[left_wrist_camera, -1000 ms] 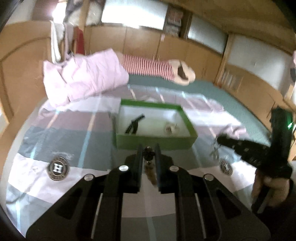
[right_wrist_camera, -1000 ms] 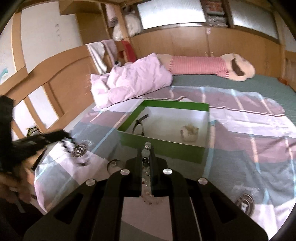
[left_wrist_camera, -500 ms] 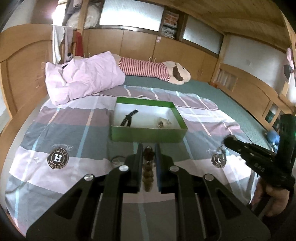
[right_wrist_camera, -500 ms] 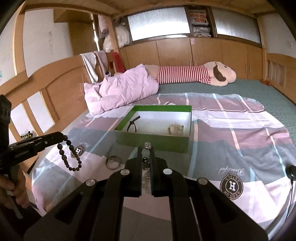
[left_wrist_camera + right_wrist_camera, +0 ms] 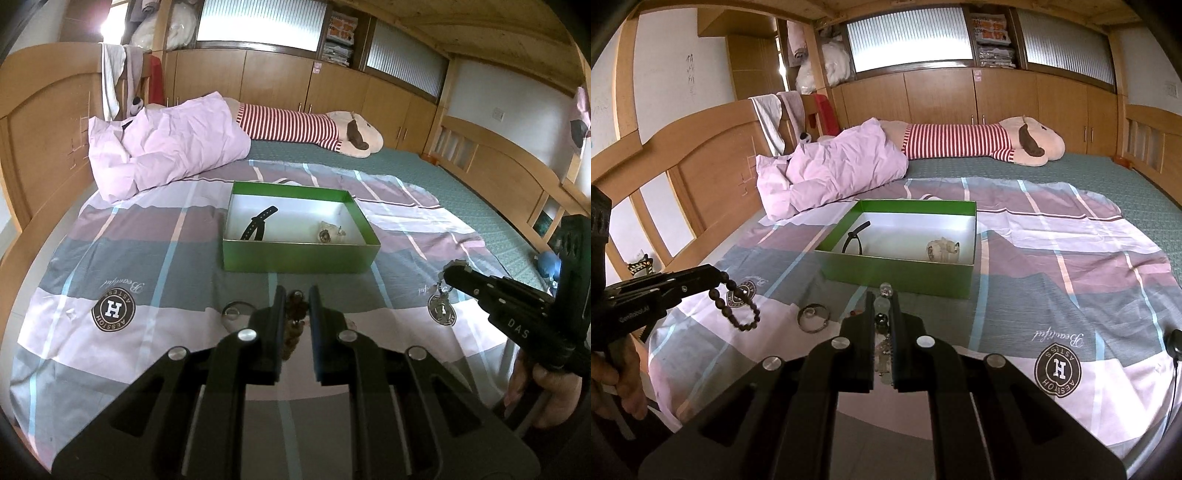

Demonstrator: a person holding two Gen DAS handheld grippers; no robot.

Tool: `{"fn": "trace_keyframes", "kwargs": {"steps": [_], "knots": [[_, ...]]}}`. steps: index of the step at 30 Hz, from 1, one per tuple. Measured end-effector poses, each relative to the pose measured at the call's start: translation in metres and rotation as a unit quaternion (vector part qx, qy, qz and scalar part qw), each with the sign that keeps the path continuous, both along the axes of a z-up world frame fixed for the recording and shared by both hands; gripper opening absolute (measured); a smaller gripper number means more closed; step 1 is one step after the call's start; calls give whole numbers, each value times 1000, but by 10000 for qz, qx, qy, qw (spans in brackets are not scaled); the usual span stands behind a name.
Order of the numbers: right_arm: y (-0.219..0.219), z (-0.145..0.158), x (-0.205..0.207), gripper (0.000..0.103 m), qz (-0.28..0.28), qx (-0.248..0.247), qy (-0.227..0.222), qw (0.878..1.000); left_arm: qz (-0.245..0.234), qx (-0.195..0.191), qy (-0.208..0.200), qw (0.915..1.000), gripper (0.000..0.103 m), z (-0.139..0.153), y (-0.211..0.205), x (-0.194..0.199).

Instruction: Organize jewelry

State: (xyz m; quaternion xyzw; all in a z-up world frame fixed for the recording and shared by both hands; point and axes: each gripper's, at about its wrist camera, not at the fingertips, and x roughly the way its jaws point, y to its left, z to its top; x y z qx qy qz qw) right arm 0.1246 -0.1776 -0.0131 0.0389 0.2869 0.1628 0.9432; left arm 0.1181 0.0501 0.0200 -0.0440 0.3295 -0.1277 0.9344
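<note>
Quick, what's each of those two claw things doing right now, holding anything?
Left gripper: shut on a dark bead bracelet, which dangles from it.
Right gripper: shut on a pale beaded chain with metal charms.

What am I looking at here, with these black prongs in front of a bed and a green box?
Those prongs are handheld grippers, one in each of a person's hands, each with a camera looking along its fingers. One picture comes from the left gripper, shut on a dark bead bracelet. The other comes from the right gripper, shut on a clear-beaded chain. On the checked bedsheet stands an open green box holding a black strap and a small pale piece. A ring-shaped bangle lies loose on the sheet.
</note>
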Motion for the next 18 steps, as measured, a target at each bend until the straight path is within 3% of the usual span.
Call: {"fn": "trace_keyframes", "kwargs": {"steps": [18], "knots": [[0,-2,2,7,33,-4,33,10000,-36,33,79,10000,13,-5,-5,4]]}}
